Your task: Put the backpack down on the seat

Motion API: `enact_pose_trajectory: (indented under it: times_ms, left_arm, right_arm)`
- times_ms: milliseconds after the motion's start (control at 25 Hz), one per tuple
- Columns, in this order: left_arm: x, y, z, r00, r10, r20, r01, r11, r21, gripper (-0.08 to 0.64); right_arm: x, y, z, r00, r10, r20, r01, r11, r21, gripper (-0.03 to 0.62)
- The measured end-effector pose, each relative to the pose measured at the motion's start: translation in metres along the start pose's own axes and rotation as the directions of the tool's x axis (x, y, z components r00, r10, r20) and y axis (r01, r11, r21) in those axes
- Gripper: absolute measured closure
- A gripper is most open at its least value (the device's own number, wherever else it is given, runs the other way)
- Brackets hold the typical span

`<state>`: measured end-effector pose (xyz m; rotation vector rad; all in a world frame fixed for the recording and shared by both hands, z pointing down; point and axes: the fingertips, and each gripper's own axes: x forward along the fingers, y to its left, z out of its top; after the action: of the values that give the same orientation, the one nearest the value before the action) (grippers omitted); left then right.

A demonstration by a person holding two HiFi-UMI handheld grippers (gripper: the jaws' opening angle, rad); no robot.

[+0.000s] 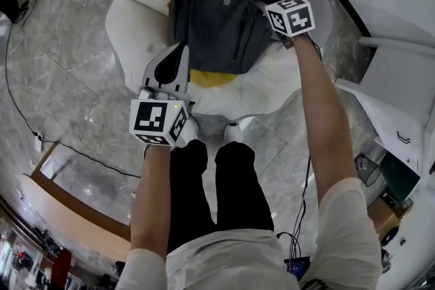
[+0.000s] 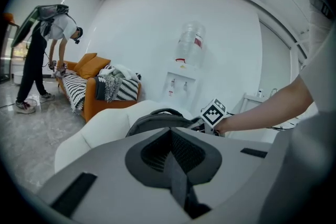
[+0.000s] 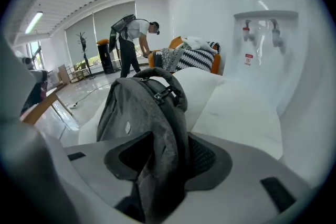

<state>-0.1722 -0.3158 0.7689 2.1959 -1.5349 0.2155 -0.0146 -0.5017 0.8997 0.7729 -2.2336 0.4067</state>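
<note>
Jaws parted, the right gripper has a thick fold of the grey backpack running between them, and the cloth looks slack rather than pinched; the left gripper is clenched on nothing and hangs just in front of the white seat. The backpack stands upright on the seat cushion with its back against the backrest, so the putting-down looks all but done. The main danger I see is the fold catching on a pad as the right gripper draws away, which would drag the top forward and tip the bag onto its face or over the front edge. It also sits partly on a yellow patch, whose nature I cannot make out, and an uneven footing there could let it slump sideways. A dark cable trails across the floor near the feet and could trip a backward step. Counted: one backpack, one seat, two grippers, one yellow patch, one floor cable, and in the background one other person, one orange sofa and one water dispenser
</note>
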Motion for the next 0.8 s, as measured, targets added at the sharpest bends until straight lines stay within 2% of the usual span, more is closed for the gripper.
enact_pose_trajectory:
  times_ms: [120,320,480,600,800]
  left_arm:
    - [0.016,-0.005,-0.004,1.000,-0.020,-0.010,0.020,0.999,0.027,0.546]
    - [0.022,-0.009,-0.012,0.999,-0.038,-0.004,0.038,0.998,0.040,0.546]
    - [0.023,-0.003,-0.020,0.999,-0.032,0.001,0.032,0.998,0.051,0.546]
    - [0.031,0.001,-0.023,0.999,-0.032,0.007,0.032,0.998,0.058,0.546]
    - [0.028,0.000,-0.017,1.000,-0.028,0.012,0.027,0.998,0.063,0.546]
  right_arm:
    - [0.015,-0.010,0.001,0.998,-0.063,0.011,0.063,0.997,-0.046,0.393]
    - [0.029,-0.030,-0.003,0.990,-0.141,0.025,0.142,0.989,-0.047,0.377]
    - [0.043,-0.037,-0.005,0.985,-0.167,0.048,0.170,0.984,-0.056,0.361]
    - [0.048,-0.045,-0.009,0.981,-0.186,0.061,0.188,0.982,-0.026,0.341]
    - [0.025,-0.051,-0.013,0.976,-0.189,0.109,0.187,0.982,0.025,0.311]
